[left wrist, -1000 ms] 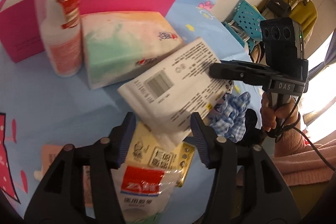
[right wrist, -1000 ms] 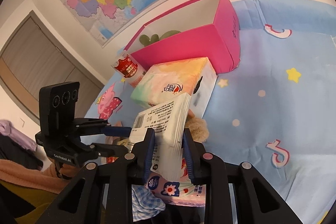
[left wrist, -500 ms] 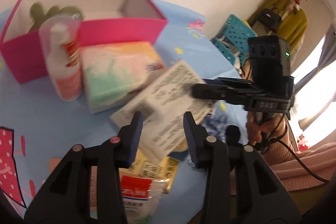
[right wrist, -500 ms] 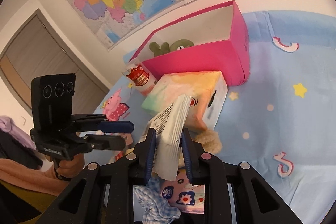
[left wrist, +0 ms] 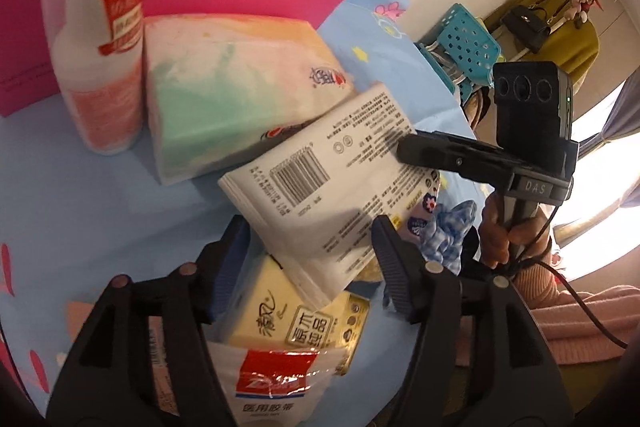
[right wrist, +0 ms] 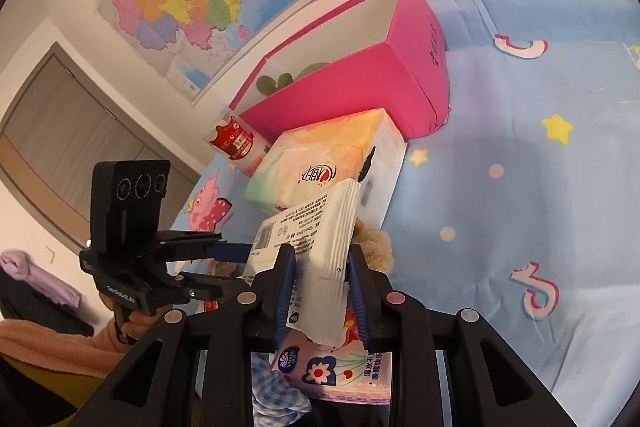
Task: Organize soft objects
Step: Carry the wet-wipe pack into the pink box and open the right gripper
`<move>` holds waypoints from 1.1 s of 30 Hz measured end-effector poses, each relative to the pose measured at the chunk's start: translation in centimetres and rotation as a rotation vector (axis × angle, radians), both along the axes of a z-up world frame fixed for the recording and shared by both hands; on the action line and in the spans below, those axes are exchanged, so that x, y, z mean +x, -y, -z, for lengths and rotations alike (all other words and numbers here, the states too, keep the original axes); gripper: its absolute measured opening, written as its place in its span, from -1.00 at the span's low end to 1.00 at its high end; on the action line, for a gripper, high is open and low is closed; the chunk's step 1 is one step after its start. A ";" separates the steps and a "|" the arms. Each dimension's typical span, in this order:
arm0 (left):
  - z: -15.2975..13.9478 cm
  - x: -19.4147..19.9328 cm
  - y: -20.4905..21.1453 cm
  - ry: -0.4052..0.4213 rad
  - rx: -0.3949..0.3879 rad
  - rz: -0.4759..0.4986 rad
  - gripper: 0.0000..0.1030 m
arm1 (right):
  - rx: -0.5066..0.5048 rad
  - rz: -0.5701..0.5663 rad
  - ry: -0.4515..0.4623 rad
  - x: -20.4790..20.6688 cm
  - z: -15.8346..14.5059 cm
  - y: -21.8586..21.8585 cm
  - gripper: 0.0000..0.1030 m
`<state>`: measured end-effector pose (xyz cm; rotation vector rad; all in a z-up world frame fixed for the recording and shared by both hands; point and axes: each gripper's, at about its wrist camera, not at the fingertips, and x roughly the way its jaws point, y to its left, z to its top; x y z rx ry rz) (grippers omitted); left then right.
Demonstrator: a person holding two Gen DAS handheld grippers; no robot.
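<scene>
With only a green plush toy (right wrist: 280, 83) inside the open pink cardboard box (right wrist: 360, 75) at twelve o'clock, the right tool (right wrist: 320, 283) clamps a white plastic-wrapped tissue pack (right wrist: 316, 227), the left tool (left wrist: 308, 259), jaws just widening, empty.

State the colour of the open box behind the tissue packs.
Bright pink box, white inside; clearest in the right wrist view.

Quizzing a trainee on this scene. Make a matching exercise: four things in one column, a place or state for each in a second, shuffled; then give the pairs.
Things:
1. white tissue pack
2. pink box
3. left gripper
4. checked blue cloth

Places or states:
A. open, jaws apart
B. clamped in the right gripper
C. open-topped, at the back
D. lying below the right gripper

Pairs: 1-B, 2-C, 3-A, 4-D
</scene>
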<state>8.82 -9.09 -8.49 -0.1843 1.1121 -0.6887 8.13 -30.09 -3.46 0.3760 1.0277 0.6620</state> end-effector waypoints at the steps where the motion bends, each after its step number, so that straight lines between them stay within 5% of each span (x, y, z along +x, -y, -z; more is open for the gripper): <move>1: -0.2 -0.1 0.0 0.010 0.006 -0.010 0.20 | 0.001 0.002 0.000 0.0 -0.1 0.0 -0.48; 5: -1.9 -0.5 -0.2 0.037 0.011 -0.038 0.03 | 0.010 -0.001 0.018 -0.4 -0.9 0.0 -0.47; 18: -10.7 2.4 0.2 0.243 0.085 -0.073 0.03 | 0.033 -0.004 0.209 2.9 -7.7 -1.2 -0.46; 33: -12.2 12.5 -0.2 0.207 0.173 -0.148 0.03 | 0.019 0.046 0.224 12.3 -8.1 -2.5 -0.46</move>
